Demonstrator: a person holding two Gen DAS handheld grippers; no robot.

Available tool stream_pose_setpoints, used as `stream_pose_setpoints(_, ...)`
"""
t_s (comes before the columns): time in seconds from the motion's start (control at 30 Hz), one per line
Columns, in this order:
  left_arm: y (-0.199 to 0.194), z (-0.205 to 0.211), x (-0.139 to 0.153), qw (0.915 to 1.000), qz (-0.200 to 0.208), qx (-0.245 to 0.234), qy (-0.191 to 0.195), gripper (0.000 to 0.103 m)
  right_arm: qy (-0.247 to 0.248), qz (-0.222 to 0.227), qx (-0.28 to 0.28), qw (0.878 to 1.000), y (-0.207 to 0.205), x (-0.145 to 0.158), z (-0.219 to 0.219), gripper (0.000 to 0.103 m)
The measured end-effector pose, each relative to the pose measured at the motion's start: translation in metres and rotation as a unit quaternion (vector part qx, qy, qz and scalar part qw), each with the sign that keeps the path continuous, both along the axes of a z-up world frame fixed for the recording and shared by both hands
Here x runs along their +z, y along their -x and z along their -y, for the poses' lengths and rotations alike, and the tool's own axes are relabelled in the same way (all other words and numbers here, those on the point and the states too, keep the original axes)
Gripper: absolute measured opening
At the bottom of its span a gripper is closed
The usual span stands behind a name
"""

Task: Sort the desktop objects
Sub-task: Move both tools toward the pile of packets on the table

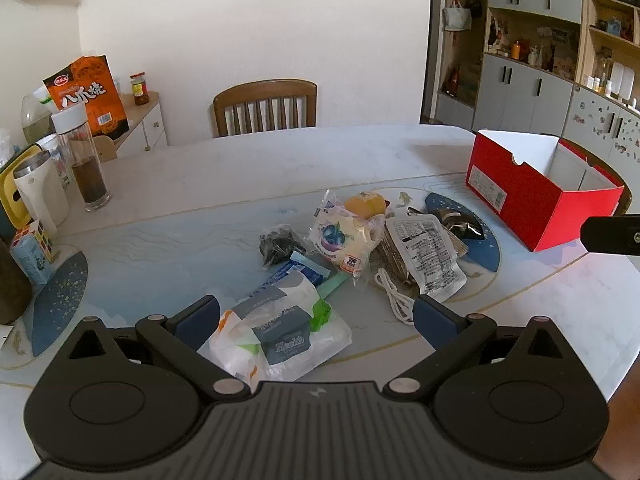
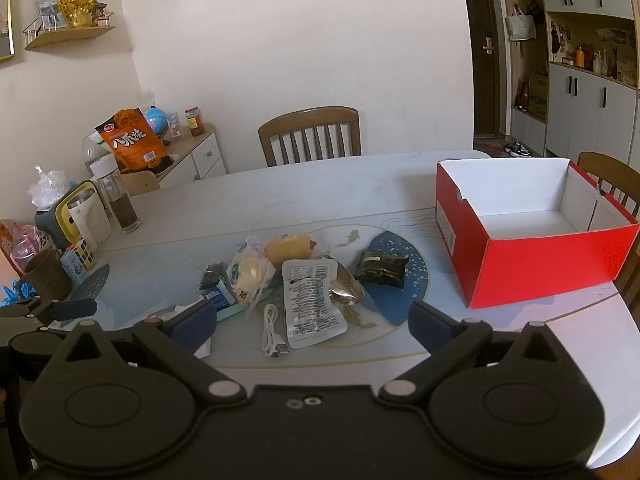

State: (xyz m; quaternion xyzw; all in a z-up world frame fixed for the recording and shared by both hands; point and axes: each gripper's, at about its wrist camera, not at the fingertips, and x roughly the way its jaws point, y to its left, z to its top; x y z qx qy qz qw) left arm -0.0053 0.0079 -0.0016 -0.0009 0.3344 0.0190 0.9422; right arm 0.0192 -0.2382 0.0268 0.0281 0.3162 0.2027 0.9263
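Marble table (image 2: 320, 184); L gripper (image 1: 316, 320) + R gripper (image 2: 312, 320) both wide open, nothing held

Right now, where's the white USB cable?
The white USB cable lies coiled on the table mat at the near edge of the pile, touching the left side of the white printed pouch in the right wrist view, ahead of the open right gripper.

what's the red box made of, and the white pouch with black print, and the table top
Red box: looks like cardboard, matte red outside, plain white inside, with folded walls. White pouch: seemingly thin plastic film, slightly glossy, with crimped sealed edges. Table top: pale, smooth and faintly veined, like marble or a stone-look slab; which one isn't clear.
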Motion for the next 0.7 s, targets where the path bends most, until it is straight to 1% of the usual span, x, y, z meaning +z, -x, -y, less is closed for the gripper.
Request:
stream_pose_setpoints(0.27,0.001,0.001,-0.003,0.9999,-0.003,-0.015,-0.004,0.103,0.001,-0.002,0.002,1.0,0.002,-0.002,-0.004,0.103)
stream_pose_setpoints(0.5,0.0,-0.007,-0.004,0.9999,-0.004,-0.012,0.007,0.103,-0.001,-0.005,0.008,1.0,-0.003,-0.003,-0.01,0.103)
stream_pose_setpoints(0.6,0.0,-0.01,-0.002,1.0,0.002,-0.009,0.0,0.103,-0.001,-0.006,0.007,1.0,-0.006,-0.004,-0.012,0.103)
stream_pose_setpoints(0.7,-0.001,-0.014,-0.002,0.9999,0.003,-0.012,0.005,0.103,-0.002,-0.008,0.006,1.0,-0.009,-0.005,-0.014,0.103)
